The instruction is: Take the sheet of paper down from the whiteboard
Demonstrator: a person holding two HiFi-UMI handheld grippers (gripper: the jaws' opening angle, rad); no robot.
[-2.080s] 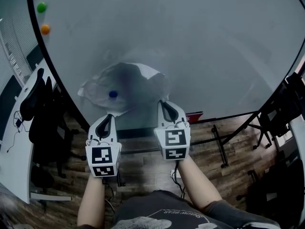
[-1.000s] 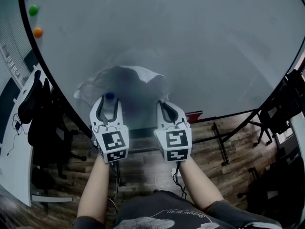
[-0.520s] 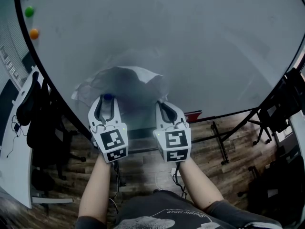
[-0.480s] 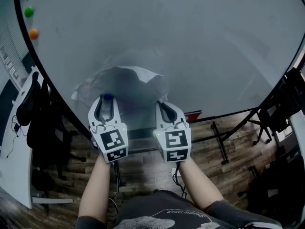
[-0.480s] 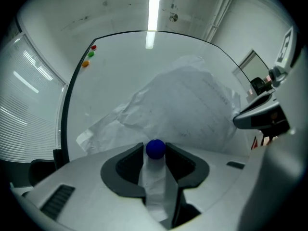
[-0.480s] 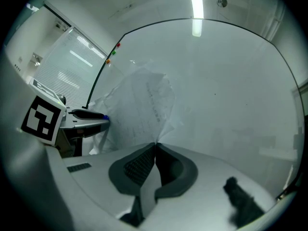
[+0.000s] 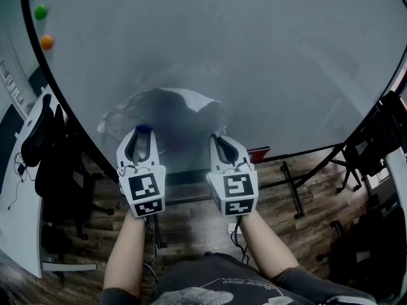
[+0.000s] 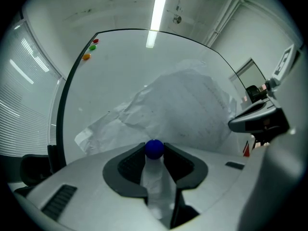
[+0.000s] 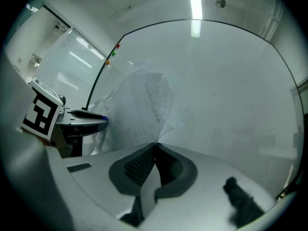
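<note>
Left gripper [image 7: 141, 138] is hugging the small, round, blue magnet [image 8: 154, 149] with jaws that have just been closing, so it should be pulling straight off the smooth whiteboard [image 7: 267, 56], while the right gripper [image 9: 155, 146] is pinching shut on the crinkly white paper sheet [image 7: 170, 105] pinned low there.

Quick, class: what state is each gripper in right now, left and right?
Left gripper: jaws have just been closing, now shut on the blue magnet pinning the sheet of paper.
Right gripper: closed, pinching the paper's edge.
</note>
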